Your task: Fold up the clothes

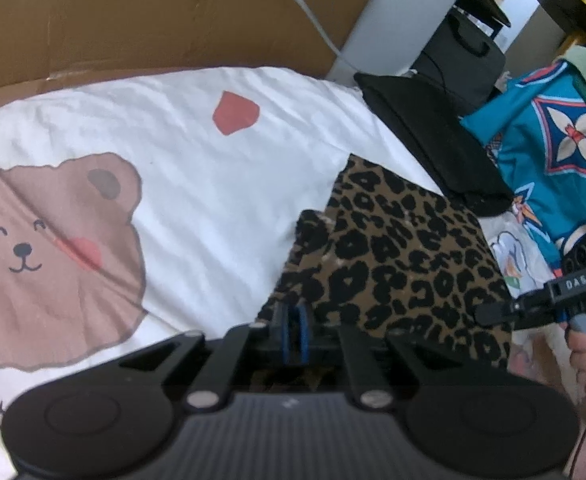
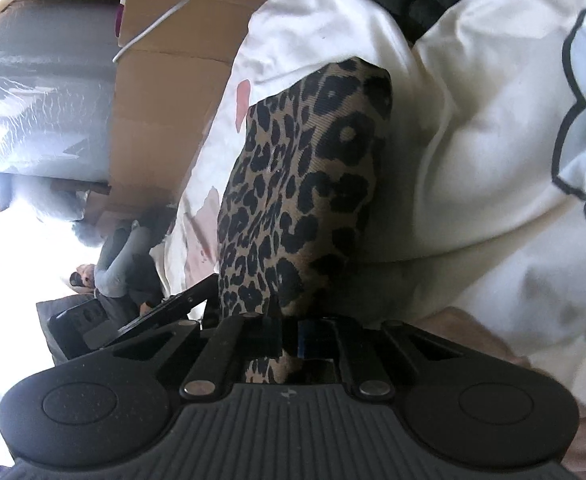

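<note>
Leopard-print garment (image 1: 397, 256) lies folded on the bear-print sheet (image 1: 197, 184), long axis running away from both grippers. Left gripper (image 1: 293, 330) and right gripper (image 2: 289, 338) each pinch its near edge.

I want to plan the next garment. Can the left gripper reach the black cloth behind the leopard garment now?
Probably not yet: the left gripper is closed on the leopard garment, which lies between it and the black cloth.
</note>
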A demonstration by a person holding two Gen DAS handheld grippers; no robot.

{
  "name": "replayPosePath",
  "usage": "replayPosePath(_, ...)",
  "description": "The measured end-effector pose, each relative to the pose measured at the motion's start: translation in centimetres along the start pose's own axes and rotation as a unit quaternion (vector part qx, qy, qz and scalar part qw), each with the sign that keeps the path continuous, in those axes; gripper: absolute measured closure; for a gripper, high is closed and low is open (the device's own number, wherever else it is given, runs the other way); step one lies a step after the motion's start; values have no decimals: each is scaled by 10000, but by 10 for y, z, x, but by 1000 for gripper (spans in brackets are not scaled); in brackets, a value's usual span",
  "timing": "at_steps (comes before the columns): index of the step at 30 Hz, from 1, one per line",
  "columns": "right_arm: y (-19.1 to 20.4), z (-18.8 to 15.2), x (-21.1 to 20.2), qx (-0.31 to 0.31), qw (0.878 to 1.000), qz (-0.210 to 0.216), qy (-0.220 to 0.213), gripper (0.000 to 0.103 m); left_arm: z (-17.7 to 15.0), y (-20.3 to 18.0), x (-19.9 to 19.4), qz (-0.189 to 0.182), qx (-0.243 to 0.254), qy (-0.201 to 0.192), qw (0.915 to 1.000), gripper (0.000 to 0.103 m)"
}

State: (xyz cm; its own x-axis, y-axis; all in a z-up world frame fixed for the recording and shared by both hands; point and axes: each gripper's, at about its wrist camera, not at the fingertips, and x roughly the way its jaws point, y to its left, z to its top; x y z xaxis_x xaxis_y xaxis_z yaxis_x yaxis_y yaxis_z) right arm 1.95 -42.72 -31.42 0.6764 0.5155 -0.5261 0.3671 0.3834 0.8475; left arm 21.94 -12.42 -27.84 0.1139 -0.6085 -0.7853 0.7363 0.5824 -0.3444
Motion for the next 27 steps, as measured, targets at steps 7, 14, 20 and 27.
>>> replayPosePath(7, 0, -1, 3, 61, 10000, -17, 32, 98, 12, 8, -7, -152, -335, -162, 9992, 42)
replayPosePath(14, 2, -3, 9, 43, 9999, -48, 79, 94, 15, 12, 16, -556, -701, 30, 9960, 33)
replayPosePath(20, 2, -4, 9, 17, 9999, -54, 89, 93, 22, 12, 35, -563, -754, 120, 9955, 28)
replayPosePath(27, 3, -6, 13, -26, 9999, -119, -1, 63, 24, 18, 44, -646, -850, 126, 9942, 61)
